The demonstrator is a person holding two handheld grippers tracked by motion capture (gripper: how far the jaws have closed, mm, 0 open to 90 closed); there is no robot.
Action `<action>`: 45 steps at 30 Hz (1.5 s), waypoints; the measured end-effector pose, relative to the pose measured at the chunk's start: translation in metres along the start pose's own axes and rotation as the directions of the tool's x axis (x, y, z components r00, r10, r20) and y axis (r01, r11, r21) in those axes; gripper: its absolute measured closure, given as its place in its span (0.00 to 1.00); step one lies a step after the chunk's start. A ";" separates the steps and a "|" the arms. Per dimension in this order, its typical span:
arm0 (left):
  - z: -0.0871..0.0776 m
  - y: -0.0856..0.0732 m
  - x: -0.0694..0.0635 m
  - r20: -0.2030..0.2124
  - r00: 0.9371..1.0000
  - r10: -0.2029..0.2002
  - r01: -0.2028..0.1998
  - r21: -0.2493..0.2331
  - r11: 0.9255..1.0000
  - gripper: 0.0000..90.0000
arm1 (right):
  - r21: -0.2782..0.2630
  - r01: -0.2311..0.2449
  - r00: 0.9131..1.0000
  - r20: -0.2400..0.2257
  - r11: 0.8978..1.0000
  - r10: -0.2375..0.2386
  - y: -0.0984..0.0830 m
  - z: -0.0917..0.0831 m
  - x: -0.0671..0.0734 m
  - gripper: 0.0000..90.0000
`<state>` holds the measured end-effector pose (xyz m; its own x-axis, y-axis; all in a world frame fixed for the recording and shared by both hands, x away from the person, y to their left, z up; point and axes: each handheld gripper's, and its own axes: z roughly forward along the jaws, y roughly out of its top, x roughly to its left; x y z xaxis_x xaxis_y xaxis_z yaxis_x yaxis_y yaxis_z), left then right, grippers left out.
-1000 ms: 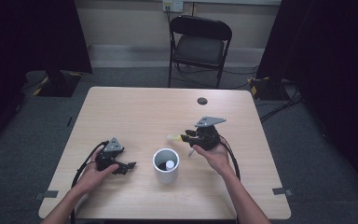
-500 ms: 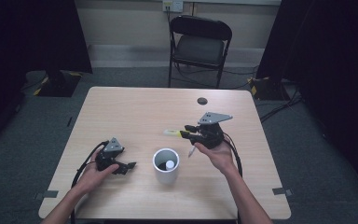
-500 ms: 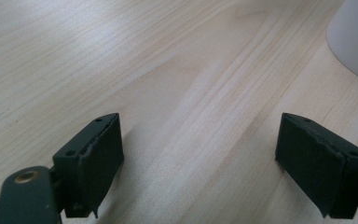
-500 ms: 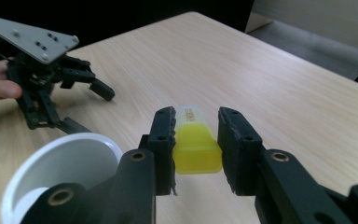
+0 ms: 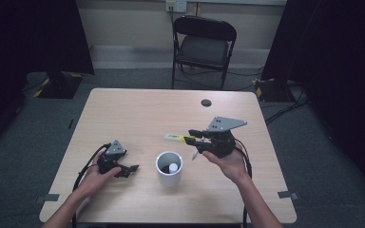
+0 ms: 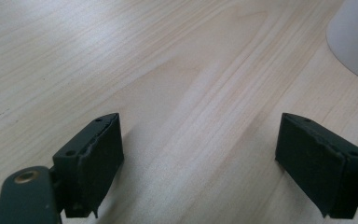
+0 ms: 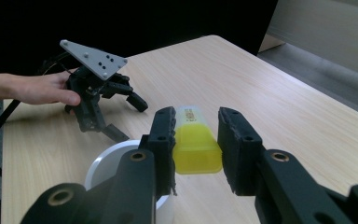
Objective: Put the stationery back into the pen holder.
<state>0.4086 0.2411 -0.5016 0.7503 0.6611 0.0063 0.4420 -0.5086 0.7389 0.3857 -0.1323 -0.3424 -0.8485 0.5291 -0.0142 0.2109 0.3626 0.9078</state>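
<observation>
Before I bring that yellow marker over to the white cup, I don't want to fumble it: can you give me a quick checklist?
1. Right gripper shut on the yellow marker: ok.
2. Marker lifted off the table: ok.
3. White cup upright, mouth open: ok.
4. Room in the cup: one white item lies inside; ok.
5. Left gripper open, resting on the table beside the cup, out of the path: ok.
6. Marker capped: cannot tell.

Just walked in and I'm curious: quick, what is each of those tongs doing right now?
Left tongs: open, nothing between them, low over the table.
Right tongs: closed on a yellow marker, held up beside the white cup.
</observation>
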 end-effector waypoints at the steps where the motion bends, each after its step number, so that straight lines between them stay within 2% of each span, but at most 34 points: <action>1: 0.000 0.000 0.000 0.003 1.000 -0.009 0.009 -0.002 1.000 0.16 | 0.003 0.003 1.000 0.001 1.000 -0.003 0.000 -0.004 0.001 0.75; 6: 0.000 0.000 0.000 0.003 1.000 -0.009 0.009 -0.001 1.000 0.16 | 0.001 -0.006 1.000 -0.024 1.000 0.006 -0.007 -0.016 0.007 0.75; 13: 0.000 0.000 0.000 0.001 1.000 -0.001 0.001 0.000 1.000 0.16 | 0.044 0.014 0.999 -0.045 0.999 -0.012 -0.012 -0.020 0.017 0.75; 19: 0.000 0.000 0.000 0.000 1.000 0.000 0.000 0.001 1.000 0.16 | 0.099 0.029 0.996 -0.085 0.995 -0.021 -0.014 -0.006 0.023 0.75; 29: 0.000 0.000 0.000 0.000 1.000 -0.002 0.002 -0.001 1.000 0.16 | 0.165 0.040 0.994 -0.110 0.985 -0.022 -0.018 0.013 0.029 0.75; 31: 0.000 0.000 -0.001 0.003 1.000 -0.010 0.010 -0.003 1.000 0.16 | 0.168 0.045 0.993 -0.112 0.985 -0.026 -0.015 0.016 0.031 0.75; 37: 0.000 0.000 0.000 -0.001 1.000 0.001 -0.001 -0.001 1.000 0.16 | 0.203 0.077 0.993 -0.106 0.976 -0.057 -0.004 0.025 0.042 0.76; 42: 0.000 0.000 0.000 -0.001 1.000 -0.001 0.001 -0.003 1.000 0.16 | 0.204 0.090 0.990 -0.127 0.975 -0.065 -0.001 0.035 0.046 0.76; 43: 0.000 0.000 0.001 0.000 1.000 0.012 -0.012 0.007 1.000 0.16 | 0.208 0.092 0.989 -0.129 0.974 -0.066 -0.001 0.037 0.047 0.76; 44: 0.001 0.000 -0.001 -0.001 1.000 -0.011 0.011 -0.010 1.000 0.16 | 0.208 0.095 0.989 -0.131 0.973 -0.069 -0.001 0.039 0.047 0.76; 45: 0.001 0.000 -0.001 -0.001 1.000 -0.010 0.010 -0.009 1.000 0.16 | 0.210 0.092 0.988 -0.139 0.973 -0.064 -0.001 0.043 0.047 0.76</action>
<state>0.4084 0.2403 -0.5021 0.7453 0.6668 -0.0007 0.4451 -0.4967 0.7451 0.3661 -0.0751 -0.3618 -0.9193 0.3932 -0.0140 0.2288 0.5631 0.7941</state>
